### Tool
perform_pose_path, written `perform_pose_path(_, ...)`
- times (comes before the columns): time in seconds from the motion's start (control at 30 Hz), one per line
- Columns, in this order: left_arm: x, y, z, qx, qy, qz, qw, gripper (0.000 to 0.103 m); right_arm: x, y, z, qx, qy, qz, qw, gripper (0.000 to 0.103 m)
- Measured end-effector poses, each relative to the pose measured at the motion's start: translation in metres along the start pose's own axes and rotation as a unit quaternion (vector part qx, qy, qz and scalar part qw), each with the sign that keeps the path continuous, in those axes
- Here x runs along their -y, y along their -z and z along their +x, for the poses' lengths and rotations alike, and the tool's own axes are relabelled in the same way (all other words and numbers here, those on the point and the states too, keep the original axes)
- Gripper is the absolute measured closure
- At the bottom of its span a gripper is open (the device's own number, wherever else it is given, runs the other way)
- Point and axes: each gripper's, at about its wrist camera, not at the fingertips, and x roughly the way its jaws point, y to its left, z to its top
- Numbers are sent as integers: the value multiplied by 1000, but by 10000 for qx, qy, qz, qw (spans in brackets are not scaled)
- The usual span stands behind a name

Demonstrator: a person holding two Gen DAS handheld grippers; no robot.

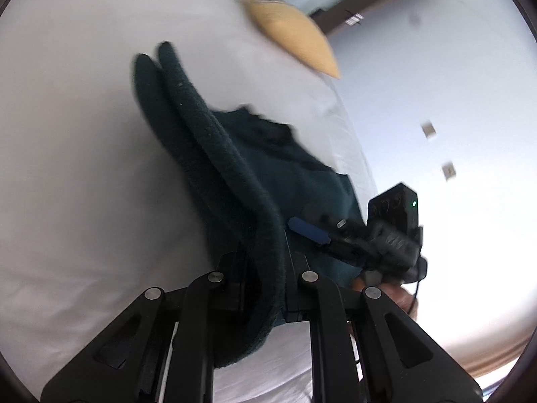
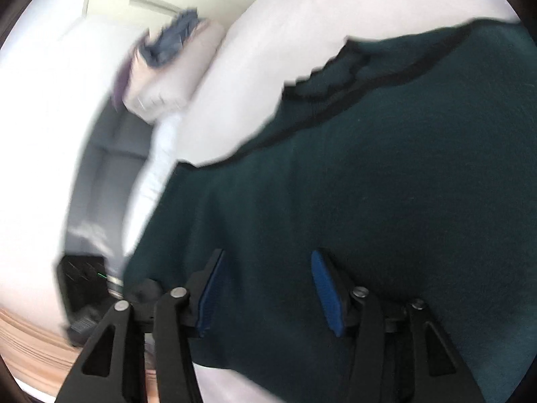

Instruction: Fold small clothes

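Observation:
A dark teal knitted garment (image 1: 235,168) lies on a white bed sheet (image 1: 67,168). My left gripper (image 1: 265,262) is shut on a thick folded edge of the garment, which runs between its jaws. The right gripper (image 1: 322,231) shows in the left wrist view at the right, its blue pad against the cloth. In the right wrist view the garment (image 2: 369,184) fills the frame. My right gripper (image 2: 265,292) is open, its blue pads (image 2: 324,288) apart over the flat cloth, holding nothing.
A yellow cushion (image 1: 292,30) lies at the far end of the bed. A white pillow (image 2: 167,77) with a grey-blue cloth (image 2: 171,40) on it sits beyond the bed edge. A white wall (image 1: 436,100) is at the right.

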Motion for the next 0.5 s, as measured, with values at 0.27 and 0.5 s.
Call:
perform_pose_path(0.27,100,5,123,-528,38,882,9947,91,55,-25,-59,69,-901,792,9928,11)
perform_pose_path(0.5,122,32,154,-770,118,1302,9884,40,84,-25,-63,192,-1325,1118,9847,13)
